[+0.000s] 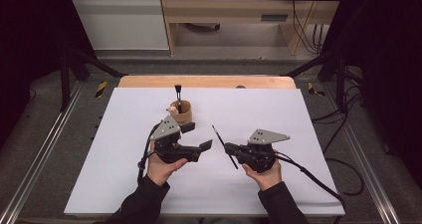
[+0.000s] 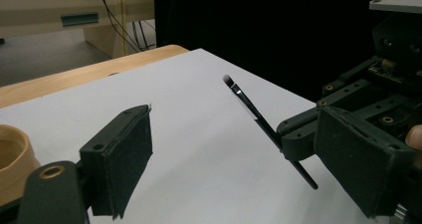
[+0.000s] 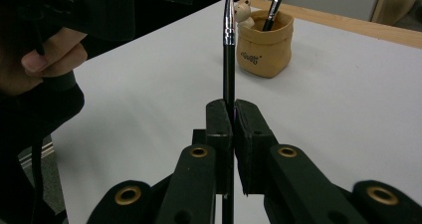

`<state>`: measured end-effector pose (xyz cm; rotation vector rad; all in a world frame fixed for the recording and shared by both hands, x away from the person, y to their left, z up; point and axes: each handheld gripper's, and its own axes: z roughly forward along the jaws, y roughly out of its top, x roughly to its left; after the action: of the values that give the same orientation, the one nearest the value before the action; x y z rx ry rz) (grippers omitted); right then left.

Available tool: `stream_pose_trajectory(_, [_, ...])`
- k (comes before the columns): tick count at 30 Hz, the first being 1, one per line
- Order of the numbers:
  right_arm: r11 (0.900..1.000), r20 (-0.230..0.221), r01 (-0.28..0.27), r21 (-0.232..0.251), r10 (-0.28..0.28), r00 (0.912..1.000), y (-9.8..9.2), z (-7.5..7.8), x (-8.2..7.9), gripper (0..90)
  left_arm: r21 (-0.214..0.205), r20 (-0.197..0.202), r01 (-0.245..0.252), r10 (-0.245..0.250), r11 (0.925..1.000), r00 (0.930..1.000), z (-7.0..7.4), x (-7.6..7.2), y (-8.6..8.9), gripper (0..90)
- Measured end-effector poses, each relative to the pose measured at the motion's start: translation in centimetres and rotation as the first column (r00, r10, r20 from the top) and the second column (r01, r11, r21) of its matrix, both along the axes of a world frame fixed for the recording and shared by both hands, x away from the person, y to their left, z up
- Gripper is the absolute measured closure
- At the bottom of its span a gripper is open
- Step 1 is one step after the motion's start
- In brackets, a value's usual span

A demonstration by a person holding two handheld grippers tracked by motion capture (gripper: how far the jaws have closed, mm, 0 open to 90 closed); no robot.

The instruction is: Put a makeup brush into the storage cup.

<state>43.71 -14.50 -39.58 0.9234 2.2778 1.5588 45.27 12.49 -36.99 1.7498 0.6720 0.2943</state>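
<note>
My right gripper (image 1: 228, 148) is shut on a thin black makeup brush (image 1: 219, 136), which sticks out of the jaws on both sides. In the right gripper view the brush (image 3: 229, 59) rises straight up from the closed jaws (image 3: 232, 109). My left gripper (image 1: 197, 137) stands open just left of the brush, nothing between its pads (image 2: 124, 159). The left gripper view shows the brush (image 2: 249, 104) slanting, its pale tip up, clamped by the right gripper (image 2: 293, 134). Behind the left gripper a tan fabric pouch (image 1: 180, 112) holds a second brush (image 1: 177, 92) upright.
A white board (image 1: 124, 159) covers the wooden table (image 1: 206, 81); both hands work near its middle. A small bear figure (image 3: 244, 7) sits on the pouch's rim (image 3: 263, 45). Black frame posts and cables flank the table; a cable (image 1: 308, 176) trails from the right gripper.
</note>
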Motion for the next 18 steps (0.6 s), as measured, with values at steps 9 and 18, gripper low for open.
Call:
stream_pose_trajectory(9, [0.9999,0.007,-0.005,0.013,0.005,1.0000,0.0,0.1,-0.1,85.7,-0.019,-0.014,0.006,-0.007,0.9998,0.9999,-0.1,0.1,-0.7,16.4])
stream_pose_trajectory(18, [0.9997,0.020,-0.006,0.023,0.005,0.9998,0.0,0.1,-0.2,85.7,-0.041,-0.034,0.017,-0.018,0.9990,0.9993,-0.2,0.2,-1.4,19.8])
